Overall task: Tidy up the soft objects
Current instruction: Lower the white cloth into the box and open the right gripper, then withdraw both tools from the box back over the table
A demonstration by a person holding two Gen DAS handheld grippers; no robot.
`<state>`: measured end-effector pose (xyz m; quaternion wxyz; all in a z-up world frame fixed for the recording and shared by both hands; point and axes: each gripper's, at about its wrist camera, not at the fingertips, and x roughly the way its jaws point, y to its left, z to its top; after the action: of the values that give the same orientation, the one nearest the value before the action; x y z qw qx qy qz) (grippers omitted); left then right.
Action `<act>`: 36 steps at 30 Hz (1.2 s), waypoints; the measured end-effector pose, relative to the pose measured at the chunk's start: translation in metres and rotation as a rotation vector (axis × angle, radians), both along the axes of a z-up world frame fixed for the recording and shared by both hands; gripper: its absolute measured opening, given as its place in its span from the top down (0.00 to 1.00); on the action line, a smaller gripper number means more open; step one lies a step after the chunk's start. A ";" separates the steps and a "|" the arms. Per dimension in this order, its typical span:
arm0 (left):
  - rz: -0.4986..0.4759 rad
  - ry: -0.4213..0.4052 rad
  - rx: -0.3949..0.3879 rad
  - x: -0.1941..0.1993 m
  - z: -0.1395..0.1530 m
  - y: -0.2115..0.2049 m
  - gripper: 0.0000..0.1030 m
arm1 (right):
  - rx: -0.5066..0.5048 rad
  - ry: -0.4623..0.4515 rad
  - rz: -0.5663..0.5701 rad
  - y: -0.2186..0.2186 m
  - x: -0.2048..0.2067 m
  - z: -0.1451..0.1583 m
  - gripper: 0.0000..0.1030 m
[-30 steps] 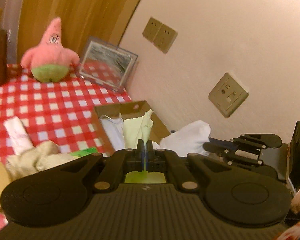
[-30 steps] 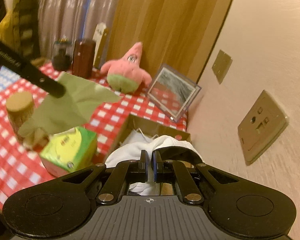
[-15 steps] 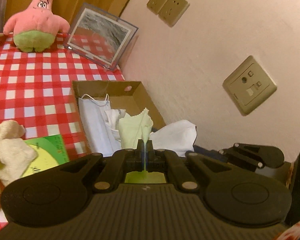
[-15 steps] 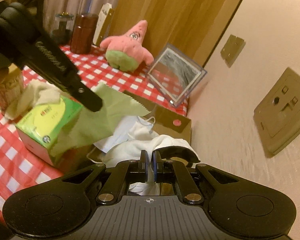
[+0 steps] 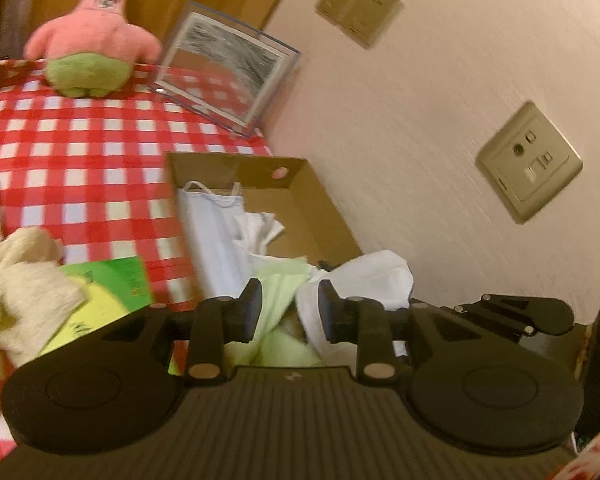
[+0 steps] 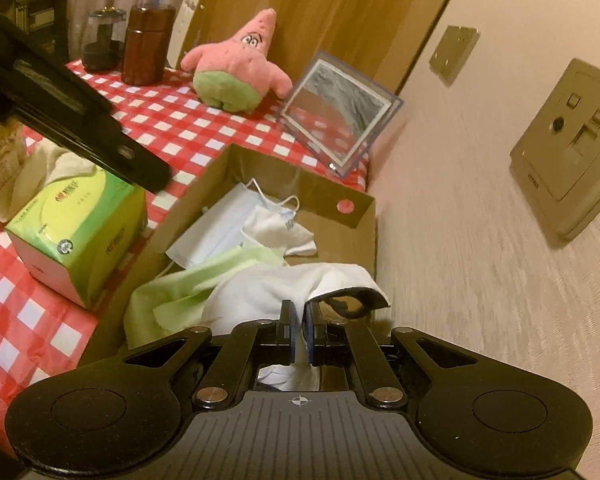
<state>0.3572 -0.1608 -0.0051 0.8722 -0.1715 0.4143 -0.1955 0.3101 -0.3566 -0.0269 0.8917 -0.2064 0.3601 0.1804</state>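
Observation:
A brown cardboard box (image 6: 300, 184) stands on the checked table by the wall and holds a pale face mask (image 6: 216, 228) and a small white cloth item (image 6: 278, 232). A light green cloth (image 6: 204, 276) lies loose in the box's near end. My left gripper (image 5: 290, 308) hovers over the green cloth (image 5: 278, 292) with its jaws opening and its pads off the fabric. My right gripper (image 6: 299, 330) is shut on a white cloth (image 6: 260, 292), which drapes over the box's near corner. The white cloth (image 5: 372, 272) also shows in the left wrist view.
A pink star plush (image 6: 236, 64) and a clear picture frame (image 6: 340, 112) stand at the table's back. A green tissue box (image 6: 80, 224) with a beige towel (image 5: 20, 284) sits left of the cardboard box. Brown jar (image 6: 146, 48), wall sockets (image 6: 572, 148).
The left gripper's jaws have parted and the green cloth has dropped from them into the box. Both grippers have sunk closer to the box. The right one stays shut on the white cloth.

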 end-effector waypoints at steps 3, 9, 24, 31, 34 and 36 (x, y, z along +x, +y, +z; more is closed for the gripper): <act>0.038 -0.005 -0.002 -0.012 0.002 0.016 0.72 | 0.014 0.022 -0.019 0.000 0.003 -0.005 0.95; 0.076 -0.008 -0.005 -0.036 0.004 0.037 0.69 | 0.095 0.117 -0.083 -0.006 0.012 -0.024 0.95; 0.105 -0.035 0.007 -0.084 0.016 0.072 0.63 | 0.148 0.118 -0.179 -0.013 -0.006 -0.029 0.83; 0.121 -0.060 0.010 -0.111 0.026 0.089 0.58 | 0.195 0.078 -0.210 -0.011 -0.039 0.001 0.56; 0.130 -0.076 0.027 -0.125 0.031 0.098 0.56 | 0.213 0.051 -0.217 -0.005 -0.055 0.017 0.55; 0.133 -0.092 0.047 -0.135 0.033 0.104 0.52 | 0.240 0.040 -0.220 0.001 -0.067 0.027 0.54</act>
<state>0.2222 -0.0571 0.0278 0.9051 -0.1688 0.3661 -0.1350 0.2436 -0.3557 -0.0001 0.9170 -0.0539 0.3742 0.1274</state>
